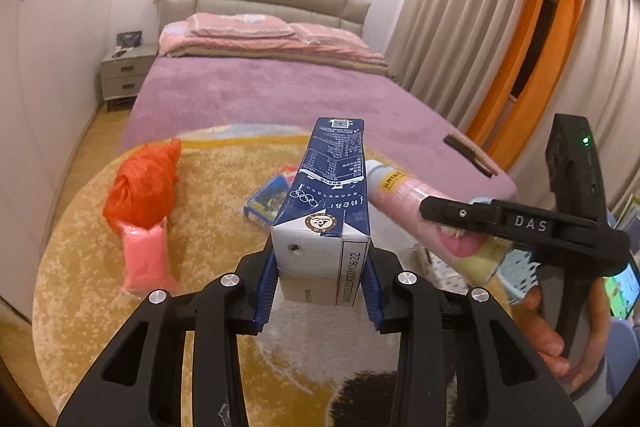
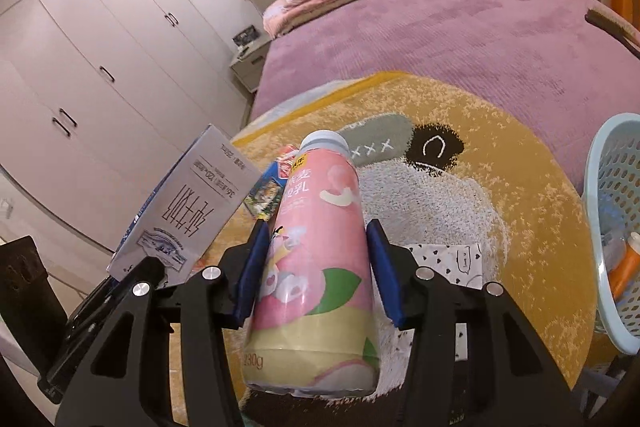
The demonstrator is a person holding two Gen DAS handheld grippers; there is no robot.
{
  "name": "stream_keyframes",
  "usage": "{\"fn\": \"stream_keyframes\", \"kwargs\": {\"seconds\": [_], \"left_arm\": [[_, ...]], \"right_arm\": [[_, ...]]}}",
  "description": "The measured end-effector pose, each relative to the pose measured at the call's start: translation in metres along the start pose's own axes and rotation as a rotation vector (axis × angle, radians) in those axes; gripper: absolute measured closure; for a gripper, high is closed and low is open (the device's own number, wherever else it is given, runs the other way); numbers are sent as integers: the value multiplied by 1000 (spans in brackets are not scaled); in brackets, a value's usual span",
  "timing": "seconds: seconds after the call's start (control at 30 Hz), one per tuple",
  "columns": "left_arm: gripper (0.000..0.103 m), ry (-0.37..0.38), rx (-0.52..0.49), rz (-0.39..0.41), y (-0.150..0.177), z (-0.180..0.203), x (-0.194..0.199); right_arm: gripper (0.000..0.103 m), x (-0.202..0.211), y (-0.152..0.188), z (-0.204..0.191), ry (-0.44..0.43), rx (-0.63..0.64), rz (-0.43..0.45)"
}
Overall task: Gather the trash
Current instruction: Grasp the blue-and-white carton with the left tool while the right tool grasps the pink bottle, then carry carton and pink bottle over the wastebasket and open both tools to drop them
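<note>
My left tongs [image 1: 320,291] clamp the carton [image 1: 326,203] at its base; it's light, stiff card with flat sides, and its long axis points away toward the bed [image 1: 260,95]. My right tongs [image 2: 316,267] grip the bottle [image 2: 316,255] mid-body: smooth, likely slippery, cap forward. The basket [image 2: 600,187] waits right.

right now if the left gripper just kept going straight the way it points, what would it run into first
Most likely the blue snack packet on the yellow rug, just beyond the milk carton that the left gripper holds. The carton hides part of the line, so depth is uncertain; the purple bed lies farther on.
</note>
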State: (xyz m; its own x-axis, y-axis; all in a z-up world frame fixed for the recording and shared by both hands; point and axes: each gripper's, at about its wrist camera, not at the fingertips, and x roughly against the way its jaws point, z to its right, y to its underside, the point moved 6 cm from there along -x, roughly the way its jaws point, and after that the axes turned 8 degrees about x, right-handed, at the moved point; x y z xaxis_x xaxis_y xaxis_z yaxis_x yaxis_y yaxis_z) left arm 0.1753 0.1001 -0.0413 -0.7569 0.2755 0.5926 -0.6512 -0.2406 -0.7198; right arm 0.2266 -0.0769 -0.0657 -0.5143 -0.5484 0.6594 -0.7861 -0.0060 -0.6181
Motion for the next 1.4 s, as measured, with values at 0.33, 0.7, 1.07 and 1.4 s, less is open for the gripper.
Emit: {"fn": "stream_keyframes", "kwargs": {"seconds": [0.33,0.7,1.07,1.4], "left_arm": [[68,41,-71,41,-4,55,19],[68,71,-26,-2,26,65,12],[68,75,-21,-3,42,68,19],[68,73,-67,-3,40,90,22]], "right_arm": [[61,57,-7,11,-6,-15,96],[48,74,82,25,7,88,26],[41,48,181,-4,70,297,-200],[58,51,172,-11,46,320,-224]]}}
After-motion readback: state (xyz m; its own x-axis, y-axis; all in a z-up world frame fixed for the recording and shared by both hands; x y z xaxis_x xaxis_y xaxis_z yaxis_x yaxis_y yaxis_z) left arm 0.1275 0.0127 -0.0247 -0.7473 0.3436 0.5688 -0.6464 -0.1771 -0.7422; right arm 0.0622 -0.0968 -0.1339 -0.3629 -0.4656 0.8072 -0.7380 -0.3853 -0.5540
